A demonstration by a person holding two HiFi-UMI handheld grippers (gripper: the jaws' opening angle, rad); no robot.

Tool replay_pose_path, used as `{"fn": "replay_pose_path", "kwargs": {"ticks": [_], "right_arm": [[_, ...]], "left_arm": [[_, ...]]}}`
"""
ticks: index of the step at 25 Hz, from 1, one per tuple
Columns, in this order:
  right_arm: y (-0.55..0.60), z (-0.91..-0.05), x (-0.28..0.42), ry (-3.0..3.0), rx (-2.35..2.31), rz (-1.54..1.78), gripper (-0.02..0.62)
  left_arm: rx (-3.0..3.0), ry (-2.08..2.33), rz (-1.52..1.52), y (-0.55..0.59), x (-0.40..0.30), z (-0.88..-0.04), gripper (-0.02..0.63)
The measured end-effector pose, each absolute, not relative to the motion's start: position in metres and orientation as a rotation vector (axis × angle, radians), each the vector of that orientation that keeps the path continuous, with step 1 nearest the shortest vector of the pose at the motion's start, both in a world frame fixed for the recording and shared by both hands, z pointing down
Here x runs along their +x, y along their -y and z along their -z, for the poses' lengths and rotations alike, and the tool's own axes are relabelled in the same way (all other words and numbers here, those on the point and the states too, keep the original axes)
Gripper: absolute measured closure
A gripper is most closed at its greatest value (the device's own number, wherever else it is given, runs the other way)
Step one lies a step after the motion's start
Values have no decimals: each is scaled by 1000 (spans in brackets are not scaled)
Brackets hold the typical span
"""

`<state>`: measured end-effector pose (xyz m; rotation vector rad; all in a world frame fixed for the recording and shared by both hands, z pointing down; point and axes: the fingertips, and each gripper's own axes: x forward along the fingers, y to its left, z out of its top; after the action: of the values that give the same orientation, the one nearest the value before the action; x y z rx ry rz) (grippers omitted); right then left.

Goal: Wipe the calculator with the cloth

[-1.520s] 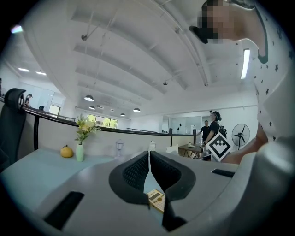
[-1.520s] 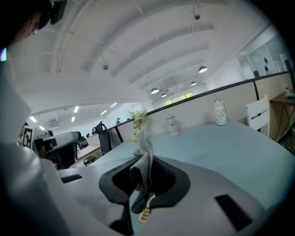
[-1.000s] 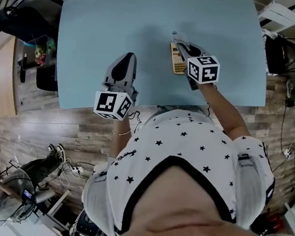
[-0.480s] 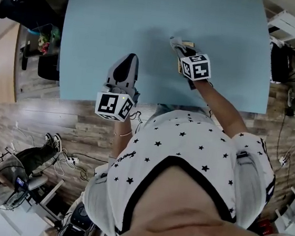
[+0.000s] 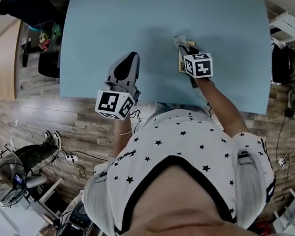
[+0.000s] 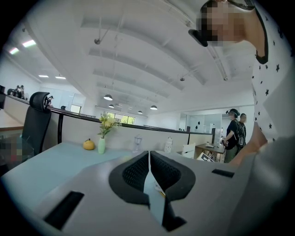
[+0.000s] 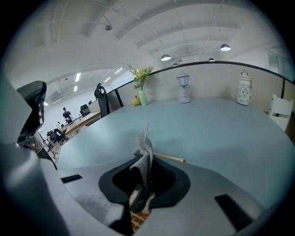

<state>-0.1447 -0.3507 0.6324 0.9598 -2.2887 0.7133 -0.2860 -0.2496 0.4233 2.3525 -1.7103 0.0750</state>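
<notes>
1. The blue table (image 5: pixel 121 22) stretches out ahead of both my pairs of fingers
2. My left gripper (image 6: pixel 148 169) is pressed together on nothing, near the table's front edge and well to the left of my right gripper (image 7: pixel 144 162)
3. The calculator (image 7: pixel 137 217) lies flat right under my right fingers, its long axis running along them towards the table's far edge
4. My right fingers are clamped on the grey cloth (image 7: pixel 144 154), which pokes up past their tips
5. The right gripper view shows the calculator's keys below the jaws. The head view shows only a strip of it beside my marker cube, because the gripper covers the rest
6. Far beyond my fingertips a vase (image 7: pixel 141 94), a lantern (image 7: pixel 184 90) and a white jar (image 7: pixel 243 90) line the partition
</notes>
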Motion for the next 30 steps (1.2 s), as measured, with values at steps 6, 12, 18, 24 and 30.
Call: {"fn": "replay_pose_path", "kwargs": {"ticks": [6,12,18,24,30], "right_arm": [[360,-634,-122,2264,1042,-748,552],[366,-634,-98,2238,1116,-781,552],[373,-636,-73,2200,1205,-818,551],[372,-647,-62,2150,1245,-851,552],[374,-639,-64,2159,1259,-839,551]], "left_arm": [[2378,1678,-82,254,-280,-423,571],[2407,1645,-82,260,-270,-422,571],[2416,1631,-87,262,-265,-421,571],[2413,1631,-89,262,-269,-422,571],[2411,1635,-87,259,-271,-421,571]]}}
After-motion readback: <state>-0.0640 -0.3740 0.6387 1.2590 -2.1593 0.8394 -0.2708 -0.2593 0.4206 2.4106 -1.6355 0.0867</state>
